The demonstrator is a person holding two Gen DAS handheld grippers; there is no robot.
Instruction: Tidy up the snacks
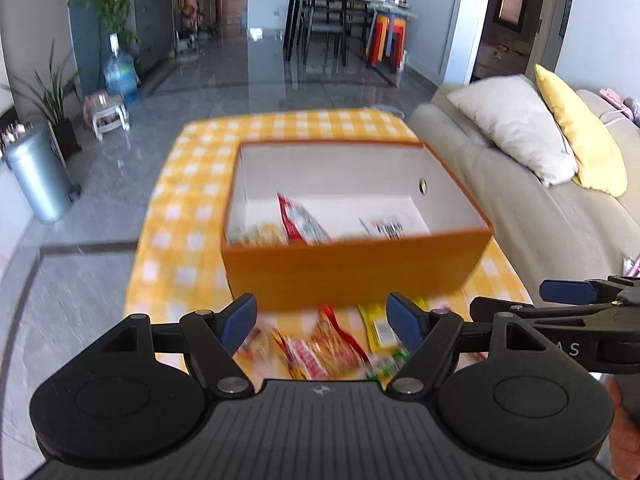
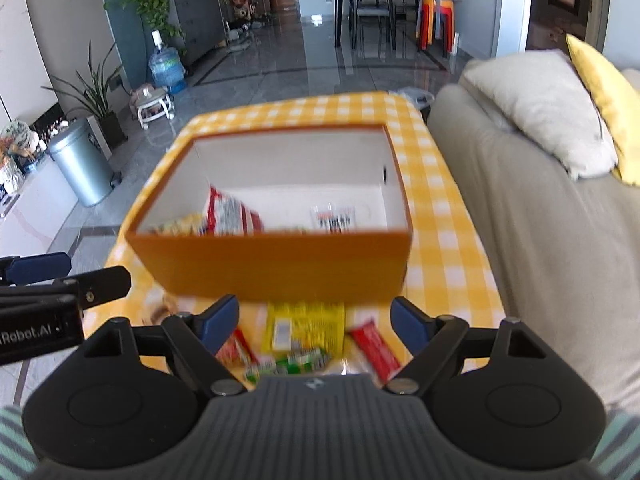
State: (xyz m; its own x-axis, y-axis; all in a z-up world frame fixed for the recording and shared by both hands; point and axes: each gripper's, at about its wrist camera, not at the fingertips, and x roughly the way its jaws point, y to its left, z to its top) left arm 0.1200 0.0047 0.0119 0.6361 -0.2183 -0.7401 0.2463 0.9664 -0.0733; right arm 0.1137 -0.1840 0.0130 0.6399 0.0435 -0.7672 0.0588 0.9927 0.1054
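Both my grippers, left (image 1: 322,322) & right (image 2: 314,322), hang w/ jaws spread, nothing between the pads, over loose snack packets (image 2: 306,330) on the near edge of the checked cloth (image 1: 180,216). Orange box (image 1: 356,258) sits just beyond w/ a few packets (image 1: 302,222) already inside, so I reckon it's the bin, and spread jaws suit the next pick.

The orange box (image 1: 356,268) stands right ahead of you, its near wall blocking a level reach; its open top is free. Loose snack packets (image 2: 304,332) crowd the tablecloth (image 1: 180,240) before it. The sofa (image 2: 540,260) hems your right.
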